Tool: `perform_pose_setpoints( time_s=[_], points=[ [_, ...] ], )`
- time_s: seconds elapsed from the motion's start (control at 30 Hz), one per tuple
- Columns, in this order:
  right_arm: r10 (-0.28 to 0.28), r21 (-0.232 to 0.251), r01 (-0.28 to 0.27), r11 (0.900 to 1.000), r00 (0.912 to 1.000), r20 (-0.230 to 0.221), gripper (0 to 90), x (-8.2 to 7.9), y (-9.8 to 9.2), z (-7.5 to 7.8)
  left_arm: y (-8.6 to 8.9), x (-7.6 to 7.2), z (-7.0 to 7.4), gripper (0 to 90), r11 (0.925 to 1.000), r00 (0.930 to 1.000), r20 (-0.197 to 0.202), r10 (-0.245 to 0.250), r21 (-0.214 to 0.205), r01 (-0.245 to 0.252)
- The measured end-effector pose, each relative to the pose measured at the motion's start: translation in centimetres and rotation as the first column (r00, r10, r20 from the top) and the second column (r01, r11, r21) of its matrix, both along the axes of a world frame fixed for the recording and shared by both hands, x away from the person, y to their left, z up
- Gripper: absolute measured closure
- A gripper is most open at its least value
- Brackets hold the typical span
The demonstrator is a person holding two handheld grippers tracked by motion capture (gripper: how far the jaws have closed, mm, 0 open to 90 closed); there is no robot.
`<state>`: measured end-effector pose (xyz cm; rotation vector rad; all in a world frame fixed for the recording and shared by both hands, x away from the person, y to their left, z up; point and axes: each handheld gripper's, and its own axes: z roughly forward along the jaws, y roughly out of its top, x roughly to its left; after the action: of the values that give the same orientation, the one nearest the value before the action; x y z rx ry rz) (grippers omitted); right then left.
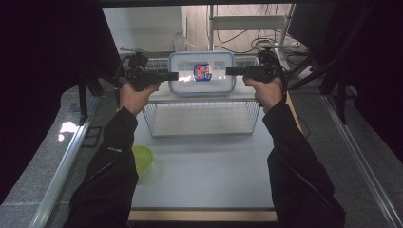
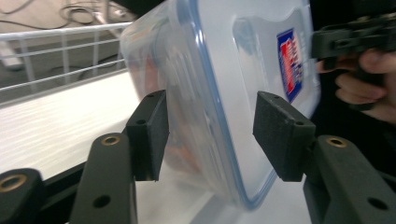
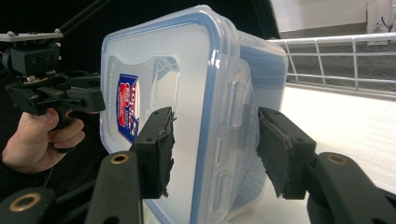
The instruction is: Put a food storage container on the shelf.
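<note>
A clear plastic container [image 1: 202, 73] with a blue-rimmed lid and a red and blue label lies lid up on a white board [image 1: 161, 95] across the far part of a wire basket. My left gripper [image 1: 175, 75] reaches in from its left side. In the left gripper view the container's [image 2: 233, 70] edge stands between the jaws of the left gripper [image 2: 210, 135], with a gap at the lid-side pad. My right gripper [image 1: 229, 71] comes from the right side. Around the rim of the container [image 3: 187, 93], the right gripper's [image 3: 215, 149] pads stand apart from it.
The wire basket [image 1: 202, 118] sits at the table's far middle, its near part holding nothing. A green round lid or bowl [image 1: 141, 159] lies by the left sleeve. The pale table [image 1: 204, 180] stretches toward the front edge. Dark curtains flank both sides.
</note>
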<state>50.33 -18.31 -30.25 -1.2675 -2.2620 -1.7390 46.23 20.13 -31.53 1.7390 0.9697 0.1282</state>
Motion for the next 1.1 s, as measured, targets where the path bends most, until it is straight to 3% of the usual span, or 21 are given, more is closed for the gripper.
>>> perform_pose_setpoints(
  time_s=[0.03,0.13,0.2,0.27,0.4,0.53,0.57,0.6,0.63,0.7,0.87,0.93,1.03,1.07,1.1],
  points=[
    [-0.004,-0.004,0.004,1.0,1.0,-0.003,46.5,0.0,0.0,0.0,-0.2,0.0,-0.1,46.7,0.999,0.9999,0.004,0.014,0.043,-0.014],
    [-0.011,-0.017,0.011,0.9998,0.9999,-0.013,43.1,0.1,0.1,-0.2,-0.4,-0.1,-0.3,44.2,0.9977,0.9999,0.004,0.016,0.066,-0.016],
    [-0.022,0.012,0.023,0.9997,0.9992,-0.033,42.1,0.5,-0.1,-0.7,-0.3,0.1,-0.7,44.2,0.9994,0.9998,-0.006,0.021,0.029,-0.02],
    [-0.027,0.021,0.027,0.9994,0.999,-0.036,42.1,0.6,-0.1,-0.7,-0.3,0.0,-0.7,44.4,0.9993,0.9998,-0.003,0.02,0.031,-0.02],
    [-0.046,-0.001,0.046,0.9989,0.9988,-0.018,41.5,0.6,0.2,-0.5,-0.4,-0.3,-0.7,43.8,0.9988,0.9995,0.012,0.029,0.039,-0.03],
    [-0.099,-0.047,0.101,0.9938,0.9944,0.037,43.0,0.4,0.3,-0.2,-0.3,-0.3,-0.8,41.6,0.9994,0.9992,0.022,0.035,-0.003,-0.034],
    [-0.114,-0.083,0.119,0.9894,0.9916,0.061,42.9,0.3,0.4,-0.1,-0.4,-0.4,-0.9,40.8,0.9988,0.999,0.023,0.038,0.031,-0.039],
    [-0.122,-0.112,0.131,0.9851,0.9894,0.078,42.4,0.2,0.5,-0.1,-0.8,-0.5,-1.0,40.3,0.9941,0.9981,0.033,0.053,0.093,-0.056],
    [-0.13,-0.124,0.141,0.9822,0.9873,0.091,42.4,0.2,0.5,0.0,-1.0,-0.7,-1.1,39.5,0.9915,0.9975,0.04,0.058,0.115,-0.062],
    [-0.136,-0.119,0.148,0.9818,0.985,0.106,42.6,0.0,0.3,0.0,-1.0,-0.8,-1.4,37.3,0.9932,0.9975,0.042,0.057,0.099,-0.061],
    [-0.117,-0.151,0.139,0.9788,0.9828,0.143,49.4,-0.9,-0.1,0.1,-0.5,-1.6,-1.5,38.4,0.9962,0.9963,0.069,0.051,0.067,-0.056],
    [-0.096,-0.143,0.121,0.9823,0.9808,0.169,60.5,-2.1,-0.5,0.2,0.0,-2.4,-1.6,41.9,0.9962,0.9949,0.087,0.052,0.066,-0.057],
    [-0.084,-0.193,0.128,0.9729,0.9716,0.221,73.8,-3.7,-0.6,0.0,0.4,-3.3,-1.9,52.4,0.9964,0.9939,0.101,0.043,0.068,-0.05],
    [-0.084,-0.193,0.128,0.9729,0.9716,0.221,73.8,-3.7,-0.6,0.0,0.4,-3.3,-1.9,56.8,0.9964,0.9939,0.101,0.043,0.068,-0.05],
    [-0.055,-0.209,0.103,0.9725,0.9728,0.225,82.1,-4.6,-0.6,-0.3,0.7,-3.8,-2.2,62.8,0.9974,0.9939,0.106,0.03,0.061,-0.037]
  ],
)
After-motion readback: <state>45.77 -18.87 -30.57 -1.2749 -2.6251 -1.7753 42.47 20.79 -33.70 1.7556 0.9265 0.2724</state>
